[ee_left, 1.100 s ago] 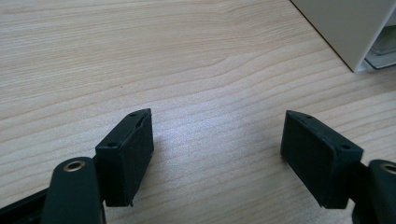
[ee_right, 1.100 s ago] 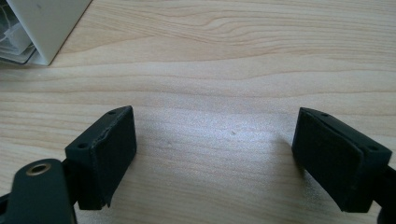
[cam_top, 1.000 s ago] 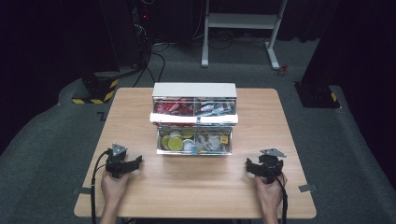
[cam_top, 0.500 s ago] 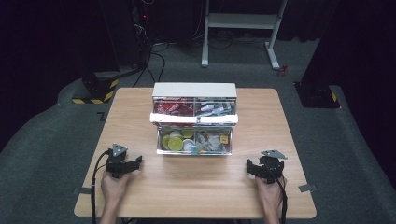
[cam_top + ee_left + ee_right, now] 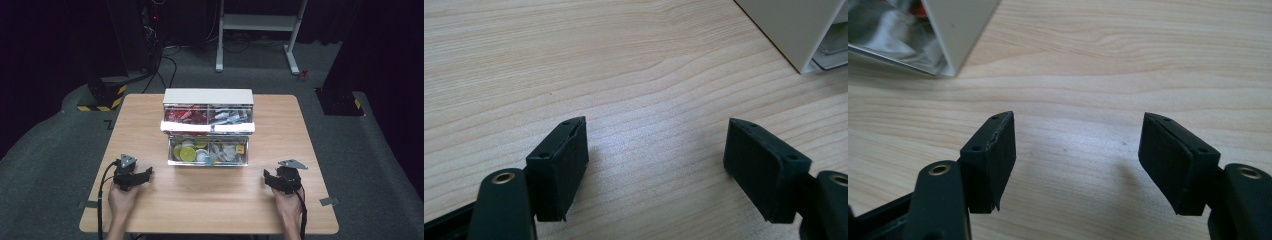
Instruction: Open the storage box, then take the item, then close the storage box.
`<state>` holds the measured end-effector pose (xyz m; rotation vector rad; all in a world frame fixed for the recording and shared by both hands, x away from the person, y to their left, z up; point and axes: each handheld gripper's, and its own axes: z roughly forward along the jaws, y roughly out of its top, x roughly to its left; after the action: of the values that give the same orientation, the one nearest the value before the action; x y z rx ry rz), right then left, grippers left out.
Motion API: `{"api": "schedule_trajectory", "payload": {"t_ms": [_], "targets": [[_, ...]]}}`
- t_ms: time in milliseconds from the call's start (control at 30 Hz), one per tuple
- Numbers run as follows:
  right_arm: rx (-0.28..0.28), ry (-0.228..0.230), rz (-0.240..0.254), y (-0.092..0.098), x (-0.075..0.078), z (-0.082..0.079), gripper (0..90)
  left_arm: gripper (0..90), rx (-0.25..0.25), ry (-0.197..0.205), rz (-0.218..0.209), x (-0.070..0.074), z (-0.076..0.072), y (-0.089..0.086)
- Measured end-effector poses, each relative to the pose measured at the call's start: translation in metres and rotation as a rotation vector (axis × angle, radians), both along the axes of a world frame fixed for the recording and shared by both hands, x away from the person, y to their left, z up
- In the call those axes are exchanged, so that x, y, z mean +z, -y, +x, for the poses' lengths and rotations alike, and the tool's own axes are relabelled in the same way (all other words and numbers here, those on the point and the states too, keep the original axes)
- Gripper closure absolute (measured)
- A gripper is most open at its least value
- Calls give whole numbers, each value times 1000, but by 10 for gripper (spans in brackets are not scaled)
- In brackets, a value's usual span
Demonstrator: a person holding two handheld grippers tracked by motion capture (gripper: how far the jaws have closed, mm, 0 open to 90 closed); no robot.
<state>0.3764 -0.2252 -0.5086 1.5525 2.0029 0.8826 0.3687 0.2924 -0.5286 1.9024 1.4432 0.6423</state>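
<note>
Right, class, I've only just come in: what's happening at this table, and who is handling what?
A person holds the left gripper and the right gripper low over a wooden table, both open and empty. Between them and farther back stands a white drawer box with two drawers pulled out, the lower drawer farthest. Nothing is being handled.

Black tongs, trailing black cables

**Bright table, dark room**

From the high view, light falls from above onto the pale wooden tabletop, while the grey floor and the room behind sink into near black; that picture is soft and slightly grainy; in both gripper views the wood grain is sharp and evenly lit; the black padded jaws cast faint, diffuse shadows; the clear plastic drawer shows white glare.
</note>
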Motion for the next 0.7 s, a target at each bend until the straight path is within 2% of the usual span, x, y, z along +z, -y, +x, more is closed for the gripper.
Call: {"api": "schedule_trajectory", "payload": {"t_ms": [133,167,267,300,367,467,700], "targets": [[21,12,17,-2,4,-3,348,262,-1,-1,0,0,0,0],[36,44,14,-4,9,-5,379,262,-1,-1,0,0,0,0],[49,67,23,-7,15,-8,399,263,-2,2,1,0,0,0],[70,80,26,-8,19,-8,412,262,-2,2,1,0,0,0],[72,83,34,-9,21,-8,417,262,-1,2,1,0,0,0],[99,115,42,-13,32,-10,422,262,-1,2,1,0,0,0],[169,130,90,-22,53,-10,388,261,-2,2,2,0,0,0]]}}
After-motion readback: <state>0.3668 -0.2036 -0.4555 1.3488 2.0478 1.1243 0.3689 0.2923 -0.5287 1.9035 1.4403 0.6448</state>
